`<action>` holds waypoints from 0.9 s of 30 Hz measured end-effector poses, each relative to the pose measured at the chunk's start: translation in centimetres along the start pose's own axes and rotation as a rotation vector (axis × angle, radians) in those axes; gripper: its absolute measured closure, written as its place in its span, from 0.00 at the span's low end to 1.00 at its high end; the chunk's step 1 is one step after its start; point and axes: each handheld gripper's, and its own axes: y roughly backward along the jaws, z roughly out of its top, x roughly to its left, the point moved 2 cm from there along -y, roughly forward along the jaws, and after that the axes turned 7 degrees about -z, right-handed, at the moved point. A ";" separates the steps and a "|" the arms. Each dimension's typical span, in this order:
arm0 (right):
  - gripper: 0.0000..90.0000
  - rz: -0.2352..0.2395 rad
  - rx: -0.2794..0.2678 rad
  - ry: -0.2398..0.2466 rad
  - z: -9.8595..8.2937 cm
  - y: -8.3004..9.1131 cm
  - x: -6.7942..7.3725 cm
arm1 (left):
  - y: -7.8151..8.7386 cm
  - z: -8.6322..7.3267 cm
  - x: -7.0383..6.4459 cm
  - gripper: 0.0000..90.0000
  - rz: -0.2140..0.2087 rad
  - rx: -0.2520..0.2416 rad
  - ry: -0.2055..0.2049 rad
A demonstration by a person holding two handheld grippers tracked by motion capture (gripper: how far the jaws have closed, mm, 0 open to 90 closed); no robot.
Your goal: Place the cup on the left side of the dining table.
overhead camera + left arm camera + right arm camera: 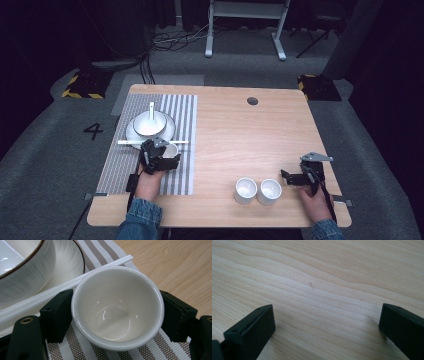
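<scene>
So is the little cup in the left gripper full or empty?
Empty. The left gripper view looks straight into the cup, and its shiny white bottom is bare.

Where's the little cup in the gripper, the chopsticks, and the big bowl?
little cup (117, 315), left gripper view, inside bottom.
chopsticks (50, 293), left gripper view, middle of the sticks.
big bowl (30, 272), left gripper view, outer wall.

Grey carpet floor (45, 165), dim room, white desk frame (245, 25) behind.
</scene>
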 end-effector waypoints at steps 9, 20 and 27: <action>0.01 0.000 0.000 0.000 0.0 0.0 0.0 | 1.9 0.1 -0.2 0.20 0.005 -0.054 -0.005; 0.01 0.003 0.001 0.000 0.0 0.0 0.0 | 5.0 -0.4 -1.5 0.20 0.021 -0.090 -0.021; 0.00 0.004 0.001 0.002 0.0 0.0 0.0 | 6.5 -1.0 -2.4 0.20 0.011 -0.083 -0.043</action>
